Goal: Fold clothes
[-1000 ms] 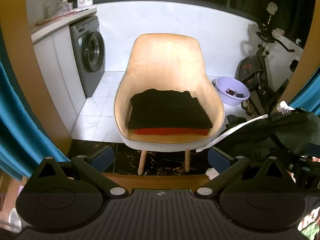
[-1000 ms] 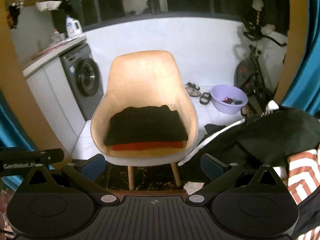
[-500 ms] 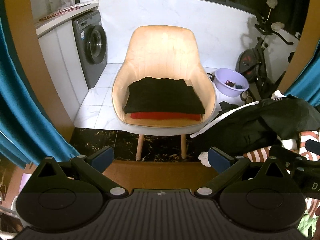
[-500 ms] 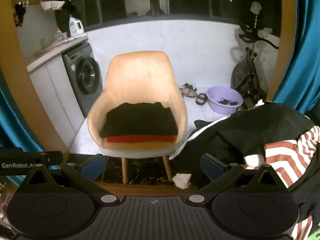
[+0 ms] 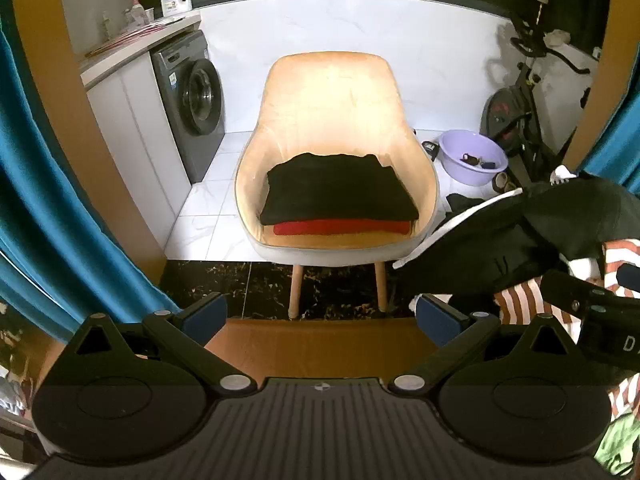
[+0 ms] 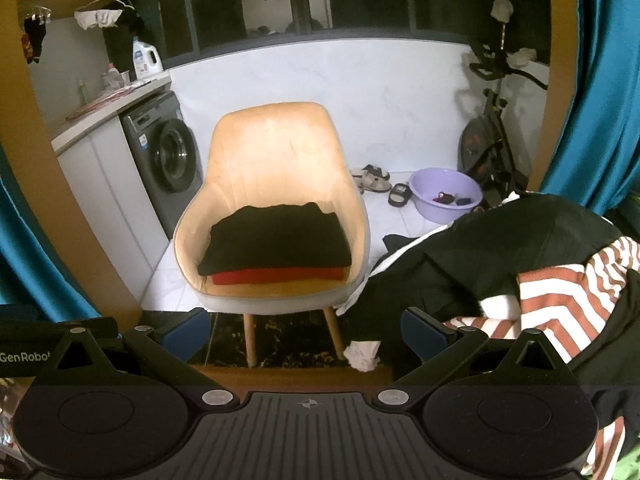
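2 folded garments (image 5: 336,196) stacked on the chair (image 5: 332,120); unfolded pile (image 6: 520,264) waits at right; left gripper (image 5: 320,316) and right gripper (image 6: 306,330) both released, empty.

Black hand-held gripper (image 5: 320,316), blue fingertips (image 5: 204,314), silver screws, ribbed housing, white "GenRobot" lettering

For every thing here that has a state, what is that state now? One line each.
Left tool: open, holding nothing.
Right tool: open, holding nothing.
Black garment: folded, on top of the stack on the chair.
Red garment: folded, under the black one.
Striped garment: unfolded, in the heap.
Washing machine: door shut.
Purple basin: upright, small items inside.
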Demonstrator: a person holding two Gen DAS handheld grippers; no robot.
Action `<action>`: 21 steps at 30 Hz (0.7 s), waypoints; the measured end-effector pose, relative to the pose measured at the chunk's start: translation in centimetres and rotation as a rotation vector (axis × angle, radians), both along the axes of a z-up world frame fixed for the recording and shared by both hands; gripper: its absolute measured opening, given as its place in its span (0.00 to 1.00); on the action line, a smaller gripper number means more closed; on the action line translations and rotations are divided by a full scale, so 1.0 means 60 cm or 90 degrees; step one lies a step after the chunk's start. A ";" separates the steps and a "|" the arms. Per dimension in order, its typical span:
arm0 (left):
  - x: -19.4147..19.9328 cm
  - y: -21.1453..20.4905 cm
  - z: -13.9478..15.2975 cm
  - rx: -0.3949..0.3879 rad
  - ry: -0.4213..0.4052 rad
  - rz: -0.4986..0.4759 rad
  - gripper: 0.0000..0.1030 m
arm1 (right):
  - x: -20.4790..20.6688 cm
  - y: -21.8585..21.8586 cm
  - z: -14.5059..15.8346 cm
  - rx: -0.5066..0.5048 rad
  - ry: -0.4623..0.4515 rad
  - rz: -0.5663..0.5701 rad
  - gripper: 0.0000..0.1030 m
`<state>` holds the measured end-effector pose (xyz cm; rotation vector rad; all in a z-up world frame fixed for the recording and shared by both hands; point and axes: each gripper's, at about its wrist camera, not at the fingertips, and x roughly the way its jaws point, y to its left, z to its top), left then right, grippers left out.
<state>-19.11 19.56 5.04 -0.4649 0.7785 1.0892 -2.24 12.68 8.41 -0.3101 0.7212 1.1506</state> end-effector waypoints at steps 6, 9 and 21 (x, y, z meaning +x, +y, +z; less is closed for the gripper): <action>0.003 -0.002 0.002 -0.001 -0.014 -0.006 1.00 | 0.002 -0.003 -0.003 -0.001 0.000 -0.003 0.99; 0.007 0.002 0.000 -0.003 -0.008 -0.010 1.00 | 0.003 -0.001 -0.006 -0.001 0.002 -0.004 0.99; 0.009 0.013 0.003 -0.002 -0.025 -0.025 1.00 | 0.012 0.007 -0.006 0.004 0.002 -0.012 0.99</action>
